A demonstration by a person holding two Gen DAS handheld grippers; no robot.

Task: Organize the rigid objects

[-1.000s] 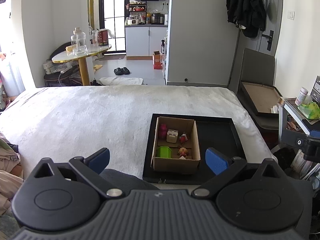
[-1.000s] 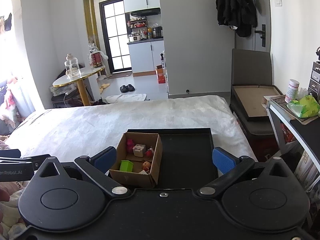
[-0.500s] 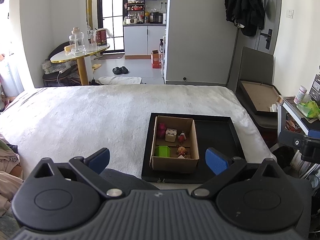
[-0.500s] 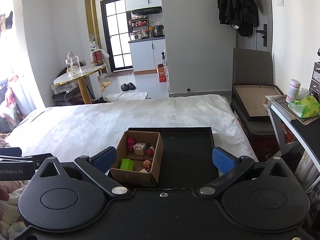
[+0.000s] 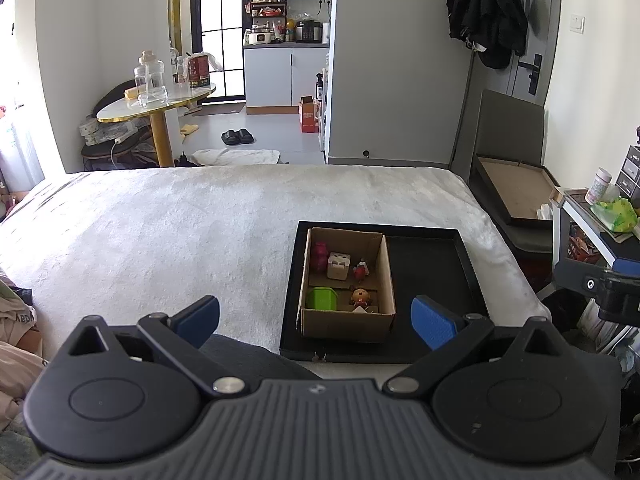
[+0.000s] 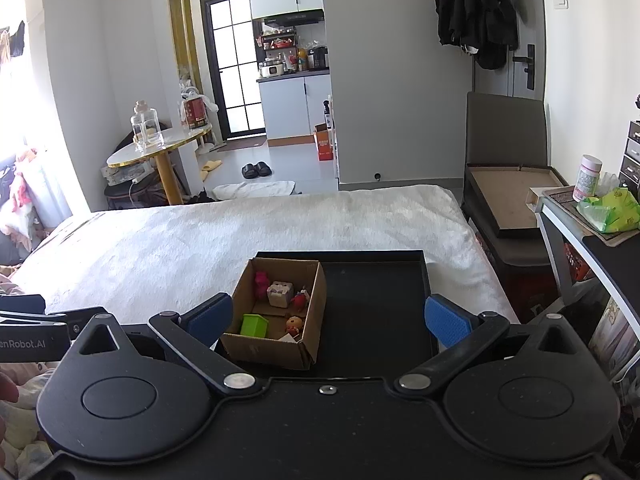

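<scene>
Gaping empty, both claws — left claw (image 5: 316, 318), right claw (image 6: 328, 318); five toys in one cardboard box (image 5: 347, 322).

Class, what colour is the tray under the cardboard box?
Black; the tray shows best in the right wrist view.

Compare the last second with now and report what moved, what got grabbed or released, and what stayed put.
Nothing was grabbed or released. Both views shifted only slightly, so both grippers drifted a little; which way is hard to tell. The left gripper and right gripper stay open and hold nothing. The box sits in the left half of the tray as before, with the green block and the small toys inside in the same places.
</scene>
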